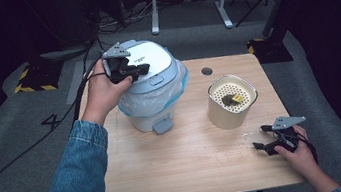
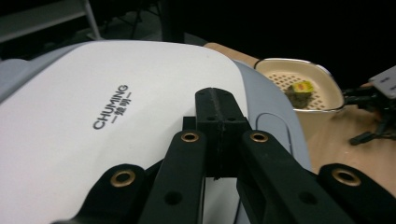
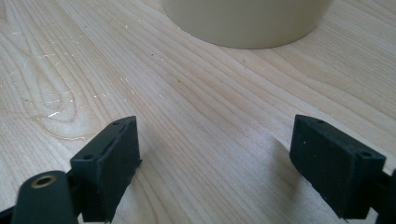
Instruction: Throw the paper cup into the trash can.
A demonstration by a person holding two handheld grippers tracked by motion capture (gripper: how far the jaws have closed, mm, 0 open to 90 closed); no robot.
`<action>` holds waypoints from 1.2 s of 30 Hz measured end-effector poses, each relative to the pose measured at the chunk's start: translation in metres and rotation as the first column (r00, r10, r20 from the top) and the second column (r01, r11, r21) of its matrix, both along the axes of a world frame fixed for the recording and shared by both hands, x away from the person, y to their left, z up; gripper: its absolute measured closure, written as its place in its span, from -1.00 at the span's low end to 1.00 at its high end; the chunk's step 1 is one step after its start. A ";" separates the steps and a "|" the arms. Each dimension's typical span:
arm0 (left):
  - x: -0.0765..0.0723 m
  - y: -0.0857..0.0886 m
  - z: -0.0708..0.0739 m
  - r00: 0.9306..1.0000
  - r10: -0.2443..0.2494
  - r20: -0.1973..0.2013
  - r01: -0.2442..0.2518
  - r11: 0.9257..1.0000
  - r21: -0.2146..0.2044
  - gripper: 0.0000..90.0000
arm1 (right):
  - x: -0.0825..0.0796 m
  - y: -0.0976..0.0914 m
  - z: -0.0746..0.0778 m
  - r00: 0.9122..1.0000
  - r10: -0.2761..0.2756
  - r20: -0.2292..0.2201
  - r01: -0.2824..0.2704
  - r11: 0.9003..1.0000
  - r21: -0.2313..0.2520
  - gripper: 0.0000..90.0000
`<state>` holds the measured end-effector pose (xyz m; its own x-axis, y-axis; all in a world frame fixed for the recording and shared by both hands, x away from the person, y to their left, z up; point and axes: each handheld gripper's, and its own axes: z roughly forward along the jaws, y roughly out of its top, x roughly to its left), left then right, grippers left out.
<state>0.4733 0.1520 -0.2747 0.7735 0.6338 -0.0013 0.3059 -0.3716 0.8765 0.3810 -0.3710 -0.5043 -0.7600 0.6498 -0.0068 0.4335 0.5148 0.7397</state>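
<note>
Now the left tongs (image 1: 140,70) sit closed and empty right above the bin lid (image 1: 153,60); the right tongs (image 1: 264,136) rest wide open on the surface (image 1: 187,159), with the cream pot (image 1: 230,101) just ahead.

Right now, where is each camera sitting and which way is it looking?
High view: above the table, looking down; both forearms and hands show.
Left gripper view: on the shut left hand-held gripper, facing across the white bin lid.
Right gripper view: on the open right hand-held gripper, low over wood.
Shared: the cream strainer pot appears in all three.

Glossy plastic bin lid (image 1: 152,62), matt wooden table (image 1: 187,159)
</note>
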 end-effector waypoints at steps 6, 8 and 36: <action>0.001 0.000 -0.001 1.000 0.013 0.000 -0.013 1.000 -0.004 1.00 | -0.001 0.000 0.000 1.000 -0.005 0.001 0.005 1.000 0.000 -0.64; 0.001 0.001 -0.002 1.000 0.009 0.003 -0.009 1.000 -0.014 1.00 | -0.001 0.000 0.000 1.000 -0.005 0.001 0.005 1.000 -0.001 -0.64; -0.076 0.009 0.007 0.995 -0.065 0.071 0.065 0.998 -0.007 -0.11 | 0.000 0.000 0.000 1.000 0.000 -0.004 0.000 1.000 0.001 -0.64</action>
